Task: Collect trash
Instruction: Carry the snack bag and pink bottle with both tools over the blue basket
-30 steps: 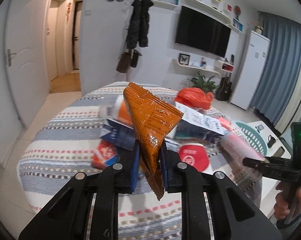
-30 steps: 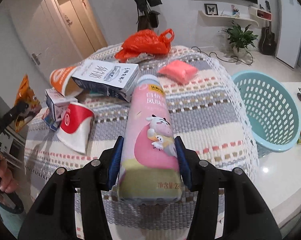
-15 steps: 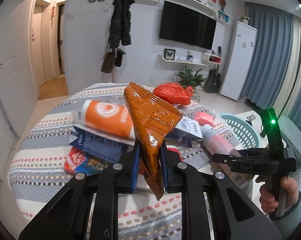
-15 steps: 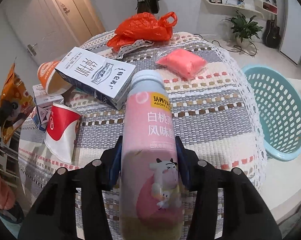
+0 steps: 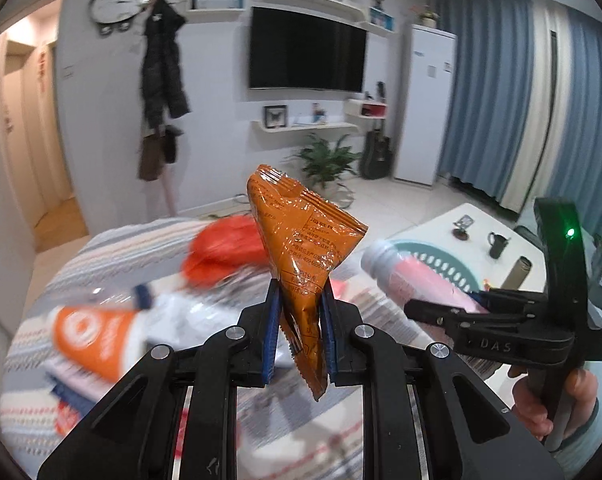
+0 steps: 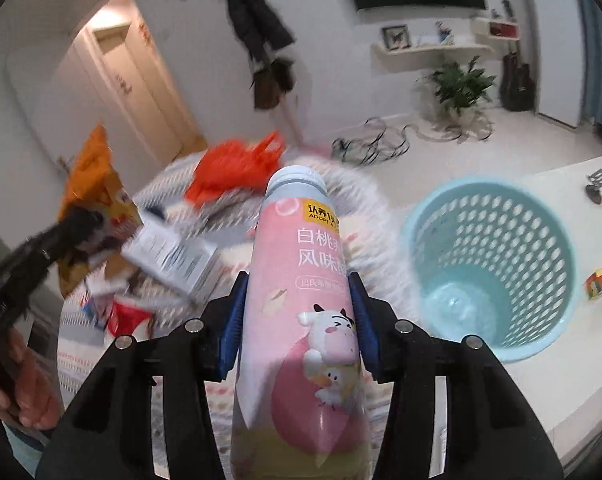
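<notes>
My left gripper (image 5: pixel 299 328) is shut on an orange snack wrapper (image 5: pixel 301 248) and holds it above the striped table (image 5: pixel 101 248). My right gripper (image 6: pixel 297 320) is shut on a pink milk bottle (image 6: pixel 301 312) with a white cap and holds it above the table edge. The bottle (image 5: pixel 413 276) and right gripper also show in the left wrist view. A light blue perforated basket (image 6: pixel 497 264) stands on the floor to the right of the table. The wrapper (image 6: pixel 89 176) also shows at the left of the right wrist view.
On the table lie an orange plastic bag (image 6: pixel 237 168), a white carton (image 6: pixel 169 256), an orange cup (image 5: pixel 93 336) and a red cup (image 6: pixel 129 316). A white low table (image 5: pixel 489 240) with a mug stands right of the basket. A small cube toy (image 6: pixel 597 284) lies there.
Both grippers have risen and swung right, toward the blue basket, each keeping its hold. The table items now sit lower and are blurred by motion.
</notes>
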Demonstrator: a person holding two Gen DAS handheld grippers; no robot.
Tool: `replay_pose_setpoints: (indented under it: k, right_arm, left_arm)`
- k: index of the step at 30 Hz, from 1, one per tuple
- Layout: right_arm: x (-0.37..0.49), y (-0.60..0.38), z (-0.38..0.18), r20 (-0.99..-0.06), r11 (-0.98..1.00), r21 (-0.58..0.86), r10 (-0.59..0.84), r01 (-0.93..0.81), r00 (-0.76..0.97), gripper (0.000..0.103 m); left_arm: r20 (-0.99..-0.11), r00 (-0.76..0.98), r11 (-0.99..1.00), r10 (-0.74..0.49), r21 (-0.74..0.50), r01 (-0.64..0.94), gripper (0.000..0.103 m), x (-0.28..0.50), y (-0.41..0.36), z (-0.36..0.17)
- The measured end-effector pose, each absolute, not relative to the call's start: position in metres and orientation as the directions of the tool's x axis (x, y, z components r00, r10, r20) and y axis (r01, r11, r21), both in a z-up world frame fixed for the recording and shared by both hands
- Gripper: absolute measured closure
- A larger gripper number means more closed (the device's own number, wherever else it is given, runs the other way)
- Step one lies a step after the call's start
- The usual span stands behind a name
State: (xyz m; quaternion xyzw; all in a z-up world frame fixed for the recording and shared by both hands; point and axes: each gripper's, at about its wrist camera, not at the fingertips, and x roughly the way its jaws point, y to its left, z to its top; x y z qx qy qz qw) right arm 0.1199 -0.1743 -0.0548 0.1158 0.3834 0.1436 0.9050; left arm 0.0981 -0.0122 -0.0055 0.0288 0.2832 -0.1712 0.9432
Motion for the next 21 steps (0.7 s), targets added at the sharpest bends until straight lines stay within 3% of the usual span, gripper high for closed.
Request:
replay_pose_setpoints:
  k: [9, 21]
  right_arm:
    - [0.144, -0.269, -0.055, -0.645, 0.954, 0.298, 0.169, 0.042, 0.745, 0.058]
    - [0.181, -0.339, -0.155, -0.796, 0.906, 0.295, 0.057, 0.303, 0.603, 0.058]
  left_arm:
    - [-0.603, 0.665, 0.881, -0.440, -0.148, 0.449, 0.086, 0.153, -0.091, -0.023]
    - [-0.758, 0.452, 0.831, -0.470, -0.208, 0.516, 0.086, 0.209, -0.182, -0.106]
